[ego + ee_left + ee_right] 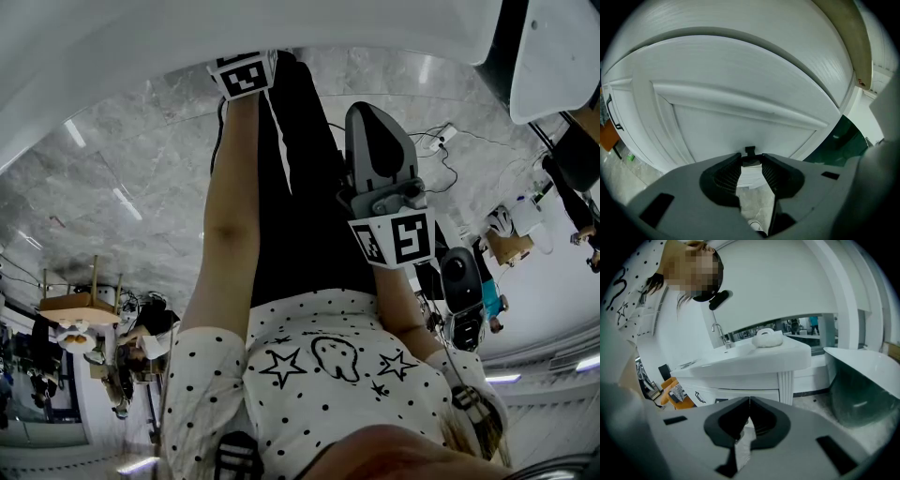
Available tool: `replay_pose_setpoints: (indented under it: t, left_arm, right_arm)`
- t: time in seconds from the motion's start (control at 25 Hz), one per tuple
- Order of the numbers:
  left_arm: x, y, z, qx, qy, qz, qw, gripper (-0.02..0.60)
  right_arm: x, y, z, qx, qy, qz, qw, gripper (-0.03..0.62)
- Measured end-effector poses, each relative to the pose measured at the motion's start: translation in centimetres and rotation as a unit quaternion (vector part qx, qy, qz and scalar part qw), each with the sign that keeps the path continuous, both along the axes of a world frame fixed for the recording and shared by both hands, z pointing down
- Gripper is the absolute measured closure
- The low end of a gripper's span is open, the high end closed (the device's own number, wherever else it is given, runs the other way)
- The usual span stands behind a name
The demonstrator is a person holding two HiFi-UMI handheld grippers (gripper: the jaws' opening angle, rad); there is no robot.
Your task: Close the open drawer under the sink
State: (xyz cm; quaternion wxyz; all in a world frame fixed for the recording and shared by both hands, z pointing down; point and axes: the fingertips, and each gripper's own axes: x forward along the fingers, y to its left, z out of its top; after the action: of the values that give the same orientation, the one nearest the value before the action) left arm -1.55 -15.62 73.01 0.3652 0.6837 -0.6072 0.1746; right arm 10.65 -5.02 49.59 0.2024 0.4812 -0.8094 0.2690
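Note:
In the left gripper view a white panelled cabinet front (740,108) under the sink fills the picture, very near. My left gripper (751,160) is open by a narrow gap, its tips right at the panel beside a small black fitting (750,150); nothing sits between them. My right gripper (749,401) is shut and empty, held back from the white vanity (754,363), whose drawer front carries a black handle (701,397). Whether the drawer stands out from the vanity cannot be told. In the head view only the left gripper's marker cube (246,73) shows, and the right gripper (367,112) hangs beside the person's legs.
A faucet (721,336) and a white rounded object (768,337) sit on the sink top. A white bathtub (862,380) stands at the right, an orange chair (675,397) at the left. Cables and a power strip (441,141) lie on the marble floor (141,178).

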Motion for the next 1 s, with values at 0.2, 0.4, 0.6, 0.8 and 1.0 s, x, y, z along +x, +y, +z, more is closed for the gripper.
replay_pose_setpoints:
  t: [0.2, 0.4, 0.6, 0.8, 1.0]
  left_arm:
    - [-0.1, 0.1, 0.0, 0.004, 0.002, -0.001, 1.0, 0.442]
    - [-0.1, -0.1, 0.0, 0.004, 0.003, 0.001, 1.0, 0.442]
    - [-0.2, 0.1, 0.0, 0.001, 0.006, -0.004, 1.0, 0.442]
    - [-0.3, 0.3, 0.1, 0.001, 0.006, -0.007, 1.0, 0.442]
    - [0.1, -0.2, 0.1, 0.0, 0.003, -0.012, 0.9999, 0.442]
  right_arm:
    - [-0.2, 0.4, 0.0, 0.0, 0.0, 0.0, 1.0, 0.579]
    - [-0.2, 0.4, 0.1, 0.0, 0.0, -0.001, 1.0, 0.579]
    - [-0.4, 1.0, 0.0, 0.0, 0.0, -0.002, 1.0, 0.579]
    - [-0.4, 1.4, -0.1, 0.0, -0.001, -0.002, 1.0, 0.579]
    - [0.2, 1.3, 0.1, -0.001, 0.0, 0.001, 1.0, 0.579]
